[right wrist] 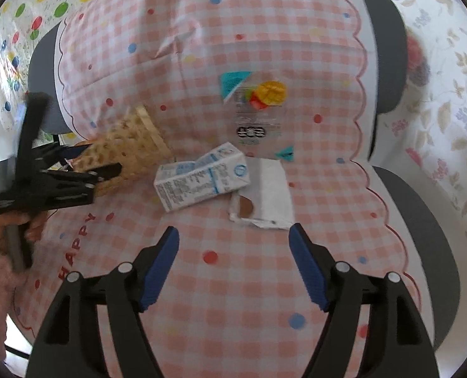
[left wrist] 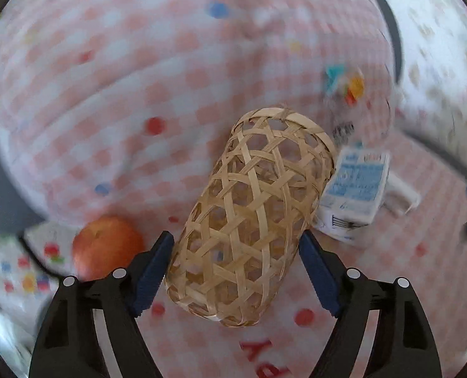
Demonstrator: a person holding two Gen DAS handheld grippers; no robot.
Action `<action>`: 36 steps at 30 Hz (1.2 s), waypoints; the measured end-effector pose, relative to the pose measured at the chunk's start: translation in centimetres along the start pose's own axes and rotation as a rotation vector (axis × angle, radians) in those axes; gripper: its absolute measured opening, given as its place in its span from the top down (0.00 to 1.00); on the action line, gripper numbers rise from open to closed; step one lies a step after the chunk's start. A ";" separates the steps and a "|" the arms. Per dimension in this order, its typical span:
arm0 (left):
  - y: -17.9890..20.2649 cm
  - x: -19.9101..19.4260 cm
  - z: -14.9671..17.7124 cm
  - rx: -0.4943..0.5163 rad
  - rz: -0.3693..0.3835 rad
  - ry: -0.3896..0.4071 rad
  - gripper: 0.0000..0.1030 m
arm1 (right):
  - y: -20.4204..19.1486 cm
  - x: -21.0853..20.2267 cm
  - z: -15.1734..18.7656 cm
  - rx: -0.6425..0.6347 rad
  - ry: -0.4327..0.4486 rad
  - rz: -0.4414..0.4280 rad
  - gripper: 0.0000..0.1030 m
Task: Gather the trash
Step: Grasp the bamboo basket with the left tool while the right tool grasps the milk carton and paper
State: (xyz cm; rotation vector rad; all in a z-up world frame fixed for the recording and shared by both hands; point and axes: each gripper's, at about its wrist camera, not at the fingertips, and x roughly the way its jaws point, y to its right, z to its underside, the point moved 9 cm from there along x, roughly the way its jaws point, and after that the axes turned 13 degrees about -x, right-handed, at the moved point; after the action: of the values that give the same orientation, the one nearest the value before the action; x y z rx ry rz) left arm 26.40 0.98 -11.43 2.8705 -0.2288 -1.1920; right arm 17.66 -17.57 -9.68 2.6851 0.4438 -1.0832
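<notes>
A woven bamboo basket (left wrist: pixel 252 204) lies tilted on its side between the pads of my left gripper (left wrist: pixel 236 235), which is shut on it; both blue pads touch its sides. From the right wrist view, the left gripper (right wrist: pixel 103 157) and the basket (right wrist: pixel 129 145) sit at the left. A blue-and-white milk carton (right wrist: pixel 202 179) lies beside the basket's mouth, with a flattened white carton (right wrist: pixel 265 195) right of it. A clear fruit-print wrapper (right wrist: pixel 255 94) lies farther back. My right gripper (right wrist: pixel 234 229) stands open just short of the cartons, with nothing between its fingers.
A red-orange apple (left wrist: pixel 107 245) rests left of the basket. The pink checked tablecloth (right wrist: pixel 233 283) covers the table. Grey chairs (right wrist: pixel 387 63) stand along the right edge. A person's hand (right wrist: pixel 0 230) holds the left gripper's handle.
</notes>
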 end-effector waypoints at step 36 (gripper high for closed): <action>-1.1 -4.0 2.7 -0.303 0.048 -0.026 0.22 | 1.0 9.3 -3.5 -0.037 -0.129 0.115 0.34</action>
State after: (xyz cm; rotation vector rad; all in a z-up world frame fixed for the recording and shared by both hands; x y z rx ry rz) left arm 21.82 2.72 -10.64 2.5761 -0.1055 -1.1453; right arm 26.63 -15.58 -13.65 2.5548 0.2806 -1.1934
